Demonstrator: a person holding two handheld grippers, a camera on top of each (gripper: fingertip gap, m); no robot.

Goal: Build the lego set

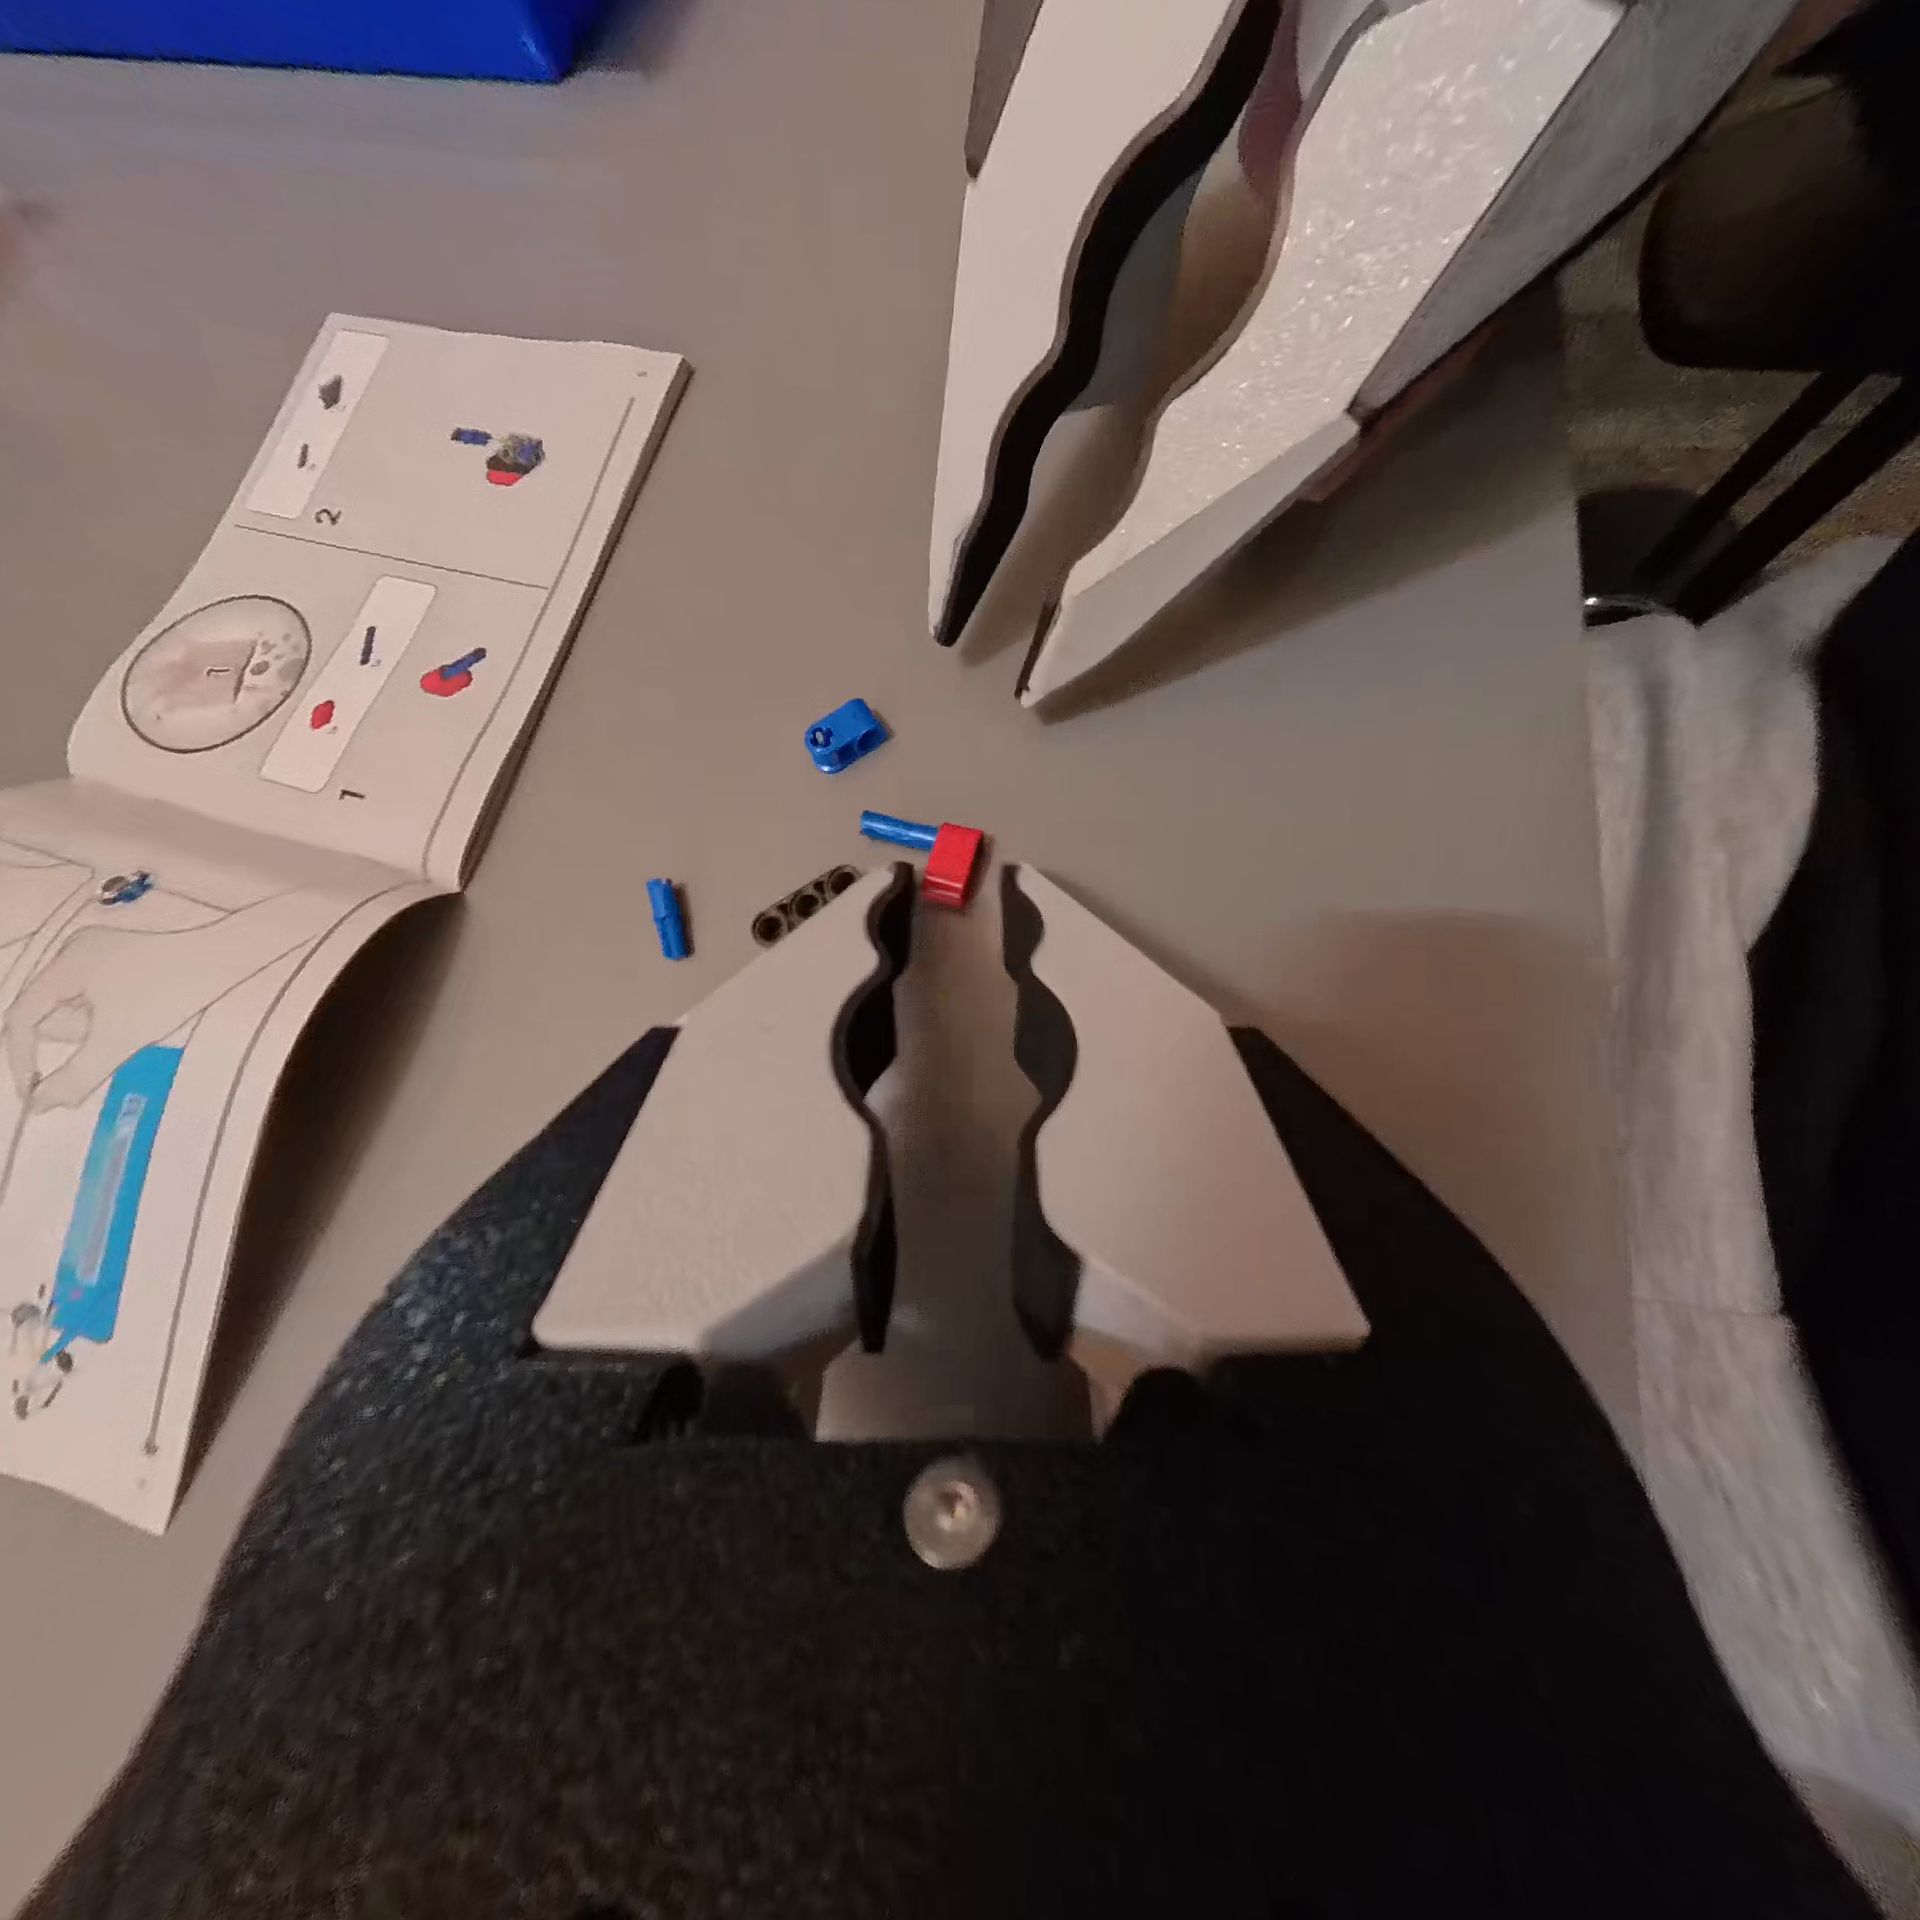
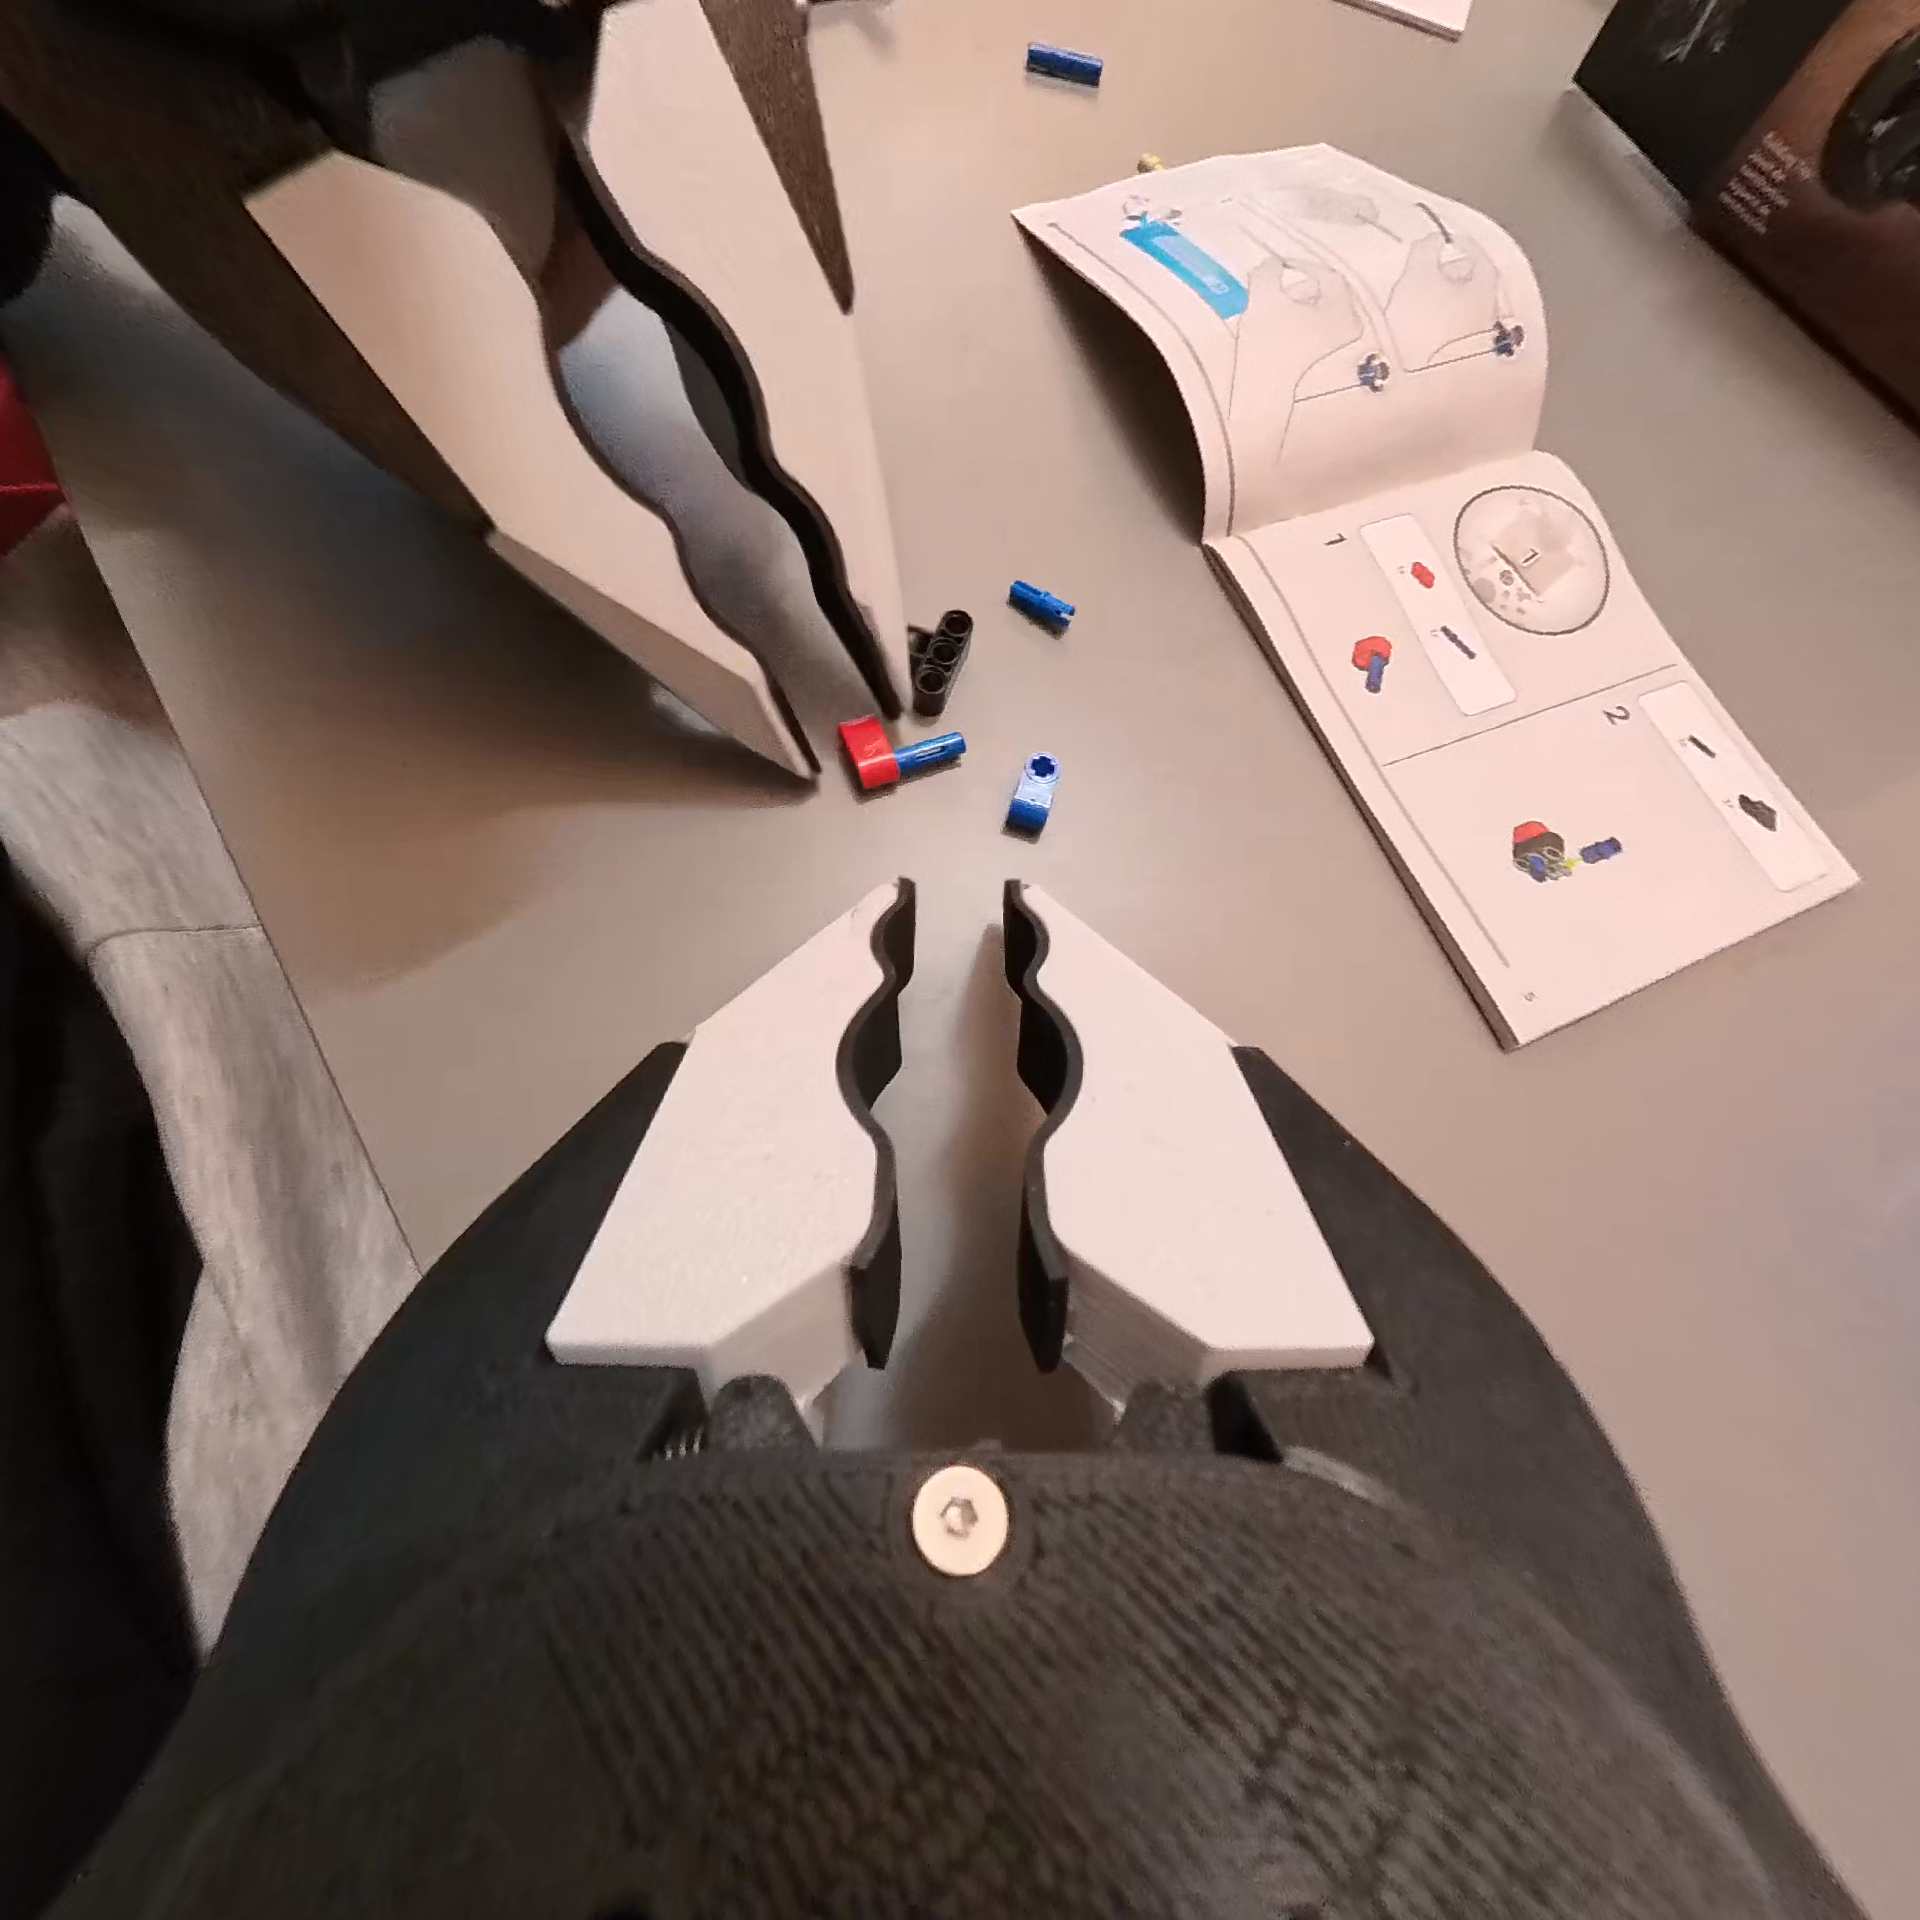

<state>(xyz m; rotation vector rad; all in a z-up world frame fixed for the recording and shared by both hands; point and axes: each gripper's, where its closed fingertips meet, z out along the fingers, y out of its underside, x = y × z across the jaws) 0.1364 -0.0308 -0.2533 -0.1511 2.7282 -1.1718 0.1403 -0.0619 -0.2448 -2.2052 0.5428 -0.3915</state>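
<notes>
Red piece (image 1: 953,865) with blue pin (image 1: 896,828) before parted left tongs (image 1: 954,878), right tongs (image 2: 958,899) parted

I saw a smooth matt grey table (image 1: 1195,810), a matt paper instruction booklet (image 2: 1507,727), and glossy plastic pieces: red connector (image 2: 868,753), blue connector (image 1: 844,736), black beam (image 2: 943,665). My right gripper (image 2: 958,899) had matt pale fingers (image 2: 769,1143), a rough black body and one metal screw (image 2: 959,1522).
</notes>
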